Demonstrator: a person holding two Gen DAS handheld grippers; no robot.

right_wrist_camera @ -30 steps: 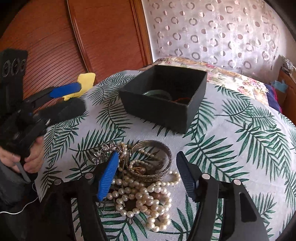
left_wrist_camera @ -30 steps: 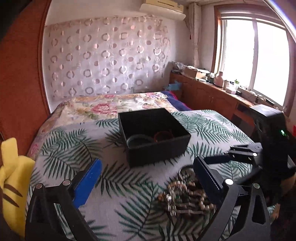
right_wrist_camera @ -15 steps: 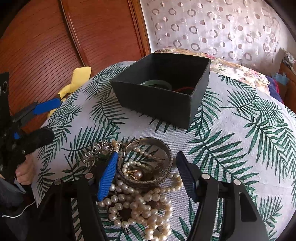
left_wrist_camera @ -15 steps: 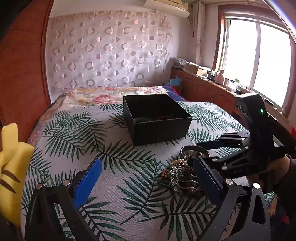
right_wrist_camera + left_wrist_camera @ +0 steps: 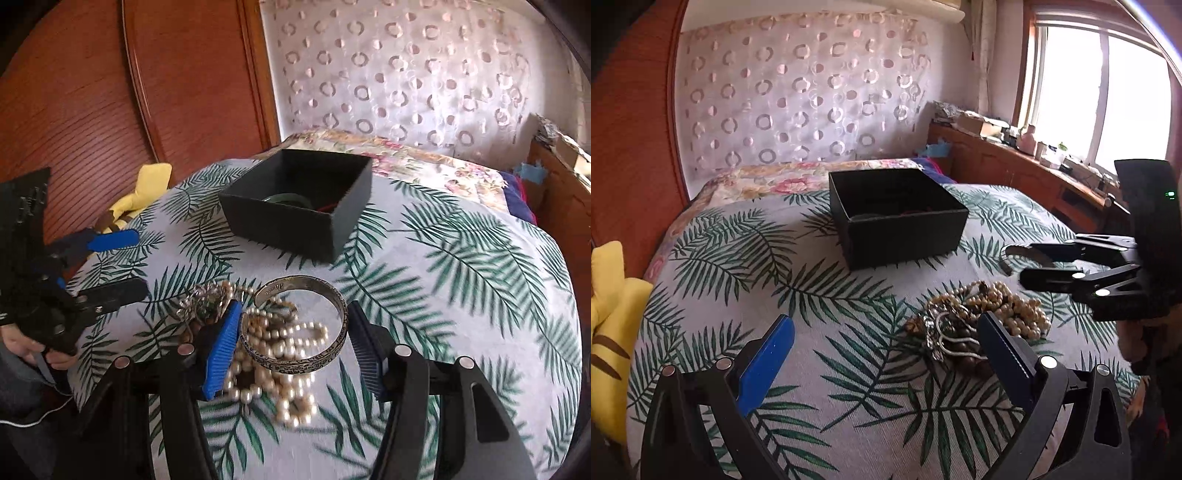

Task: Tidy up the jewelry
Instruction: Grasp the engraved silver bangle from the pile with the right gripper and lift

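Note:
A black open box [image 5: 897, 214] stands on the leaf-print bedspread; it also shows in the right wrist view [image 5: 299, 206], holding a green bangle [image 5: 288, 199] and something red. A heap of pearl and bead necklaces [image 5: 975, 317] lies in front of it. A silver cuff bracelet [image 5: 306, 328] rests on the pearls [image 5: 280, 369]. My right gripper [image 5: 291, 343] is open, its fingers on either side of the cuff. In the left wrist view the right gripper [image 5: 1023, 266] shows beside the cuff [image 5: 1012, 254]. My left gripper [image 5: 886, 354] is open and empty, left of the heap.
A yellow plush toy [image 5: 609, 325] lies at the bed's left edge. A wooden wardrobe [image 5: 110, 92] stands behind it. A wooden cabinet [image 5: 1015, 162] with clutter runs under the window at the right. A floral quilt [image 5: 798, 181] lies beyond the box.
The right gripper has dropped and moved forward so its fingers now straddle the silver cuff. The left gripper has lowered and pulled back a little; both stay open.

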